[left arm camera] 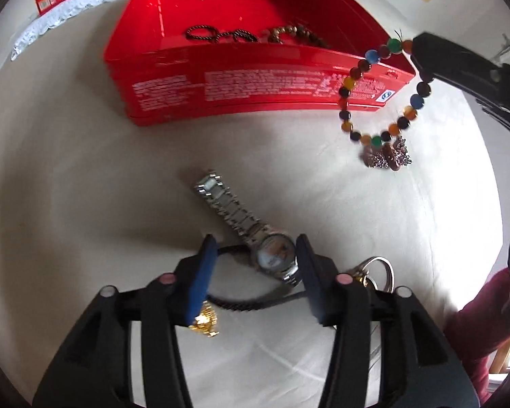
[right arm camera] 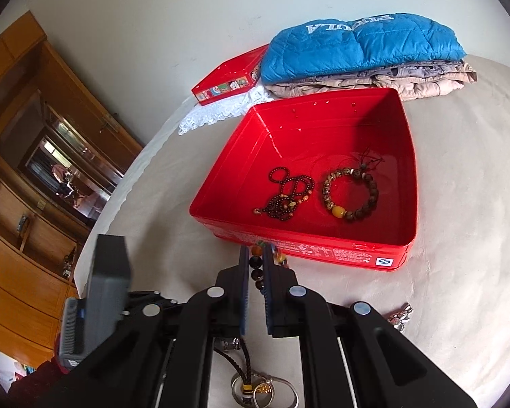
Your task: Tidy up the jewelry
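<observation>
Left hand-held gripper (left arm camera: 256, 272) steeply down, straddling watch (left arm camera: 255, 238); right hand-held gripper (right arm camera: 255, 272) pinching beads (left arm camera: 380, 98).

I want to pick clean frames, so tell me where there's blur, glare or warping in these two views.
Left wrist: left claw and watch look motion-smeared, red tin bowed by fisheye. Right wrist: sharp, glare on the tin's inner wall, cabinet curved at the edge.

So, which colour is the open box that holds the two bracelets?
Bright red box; the right wrist view shows it best.
</observation>
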{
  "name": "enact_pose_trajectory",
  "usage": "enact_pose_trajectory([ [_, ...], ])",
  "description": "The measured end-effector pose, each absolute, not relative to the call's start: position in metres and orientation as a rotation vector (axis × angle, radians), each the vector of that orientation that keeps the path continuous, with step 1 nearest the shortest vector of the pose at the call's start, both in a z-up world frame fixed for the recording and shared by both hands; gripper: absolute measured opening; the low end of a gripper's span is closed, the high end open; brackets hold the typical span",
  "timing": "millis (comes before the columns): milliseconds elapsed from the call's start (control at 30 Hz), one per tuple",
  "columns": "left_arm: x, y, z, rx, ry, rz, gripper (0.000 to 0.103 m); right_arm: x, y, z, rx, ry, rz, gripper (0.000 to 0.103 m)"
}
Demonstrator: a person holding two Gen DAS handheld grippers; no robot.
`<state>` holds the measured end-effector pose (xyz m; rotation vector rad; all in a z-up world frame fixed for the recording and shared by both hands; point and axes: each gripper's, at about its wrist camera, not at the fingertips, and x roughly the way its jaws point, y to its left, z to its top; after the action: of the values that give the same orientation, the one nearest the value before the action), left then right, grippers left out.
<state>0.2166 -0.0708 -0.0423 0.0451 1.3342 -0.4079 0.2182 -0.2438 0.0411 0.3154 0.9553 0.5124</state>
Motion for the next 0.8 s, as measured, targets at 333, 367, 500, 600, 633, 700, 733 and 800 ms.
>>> enact_pose_trajectory([
  [333, 0.225, -0.082, -0.051, 0.038, 1.351, -0.315, 0.030, 0.216, -0.244, 0.036, 0.320, 0.963, 0.538, 0.007],
  [367, 0.225, -0.079, -0.051, 0.018, 1.346, -0.317, 0.029, 0.215, -0.245, 0.036, 0.322, 0.961, 0.538, 0.007],
  [500, 0.216, -0.065, -0.038, -0.013, 1.279, -0.344, 0.029, 0.212, -0.248, 0.039, 0.331, 0.948, 0.539, 0.007],
  [600, 0.207, -0.053, -0.016, -0.039, 1.197, -0.368, 0.029, 0.210, -0.253, 0.045, 0.350, 0.925, 0.544, 0.007],
  [633, 0.205, -0.048, -0.007, -0.055, 1.168, -0.377, 0.029, 0.210, -0.254, 0.048, 0.355, 0.915, 0.545, 0.007],
  [700, 0.205, -0.039, 0.013, -0.079, 1.105, -0.389, 0.029, 0.210, -0.258, 0.054, 0.368, 0.895, 0.542, 0.007],
  [733, 0.205, -0.037, 0.022, -0.093, 1.075, -0.393, 0.029, 0.210, -0.259, 0.057, 0.373, 0.885, 0.539, 0.007],
  [800, 0.206, -0.035, 0.044, -0.123, 1.011, -0.409, 0.029, 0.213, -0.261, 0.065, 0.378, 0.865, 0.530, 0.007],
])
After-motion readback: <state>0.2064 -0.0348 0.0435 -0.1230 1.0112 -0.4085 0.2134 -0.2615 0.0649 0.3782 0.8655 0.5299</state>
